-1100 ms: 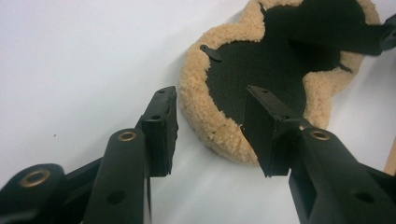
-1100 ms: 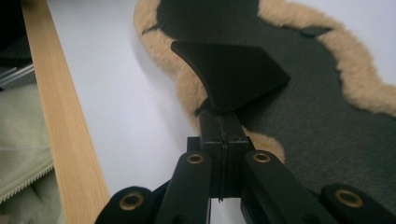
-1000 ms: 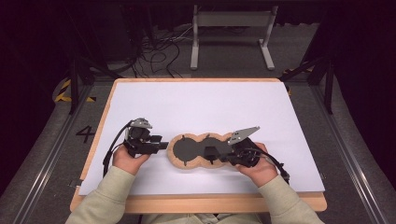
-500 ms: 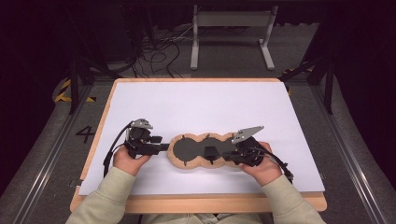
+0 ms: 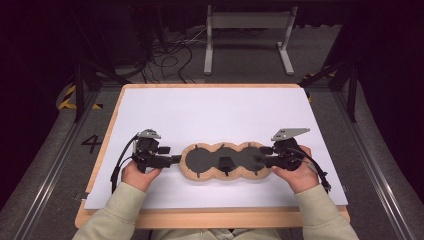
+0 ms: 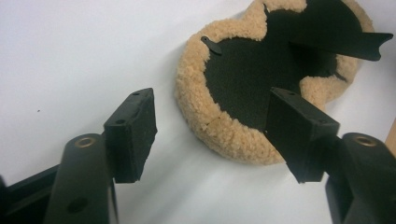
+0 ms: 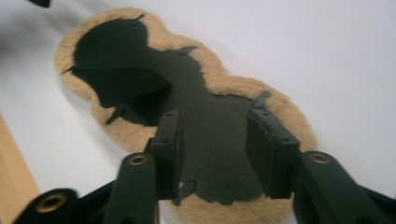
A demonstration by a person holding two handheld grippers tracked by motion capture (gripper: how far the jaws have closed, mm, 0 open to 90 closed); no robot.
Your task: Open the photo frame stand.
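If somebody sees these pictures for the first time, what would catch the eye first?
First, the long fluffy tan pad with a black middle, lying flat on the white sheet near the person's edge of the table. Next, the two black claws at its ends: the left claw open beside its left end, the right claw open over the right end, both having just been opening.

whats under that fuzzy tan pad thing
The fuzzy tan pad lies flat on the white sheet that covers the wooden table. Its dark backing faces up. Whatever lies directly beneath the pad is covered and cannot be seen.
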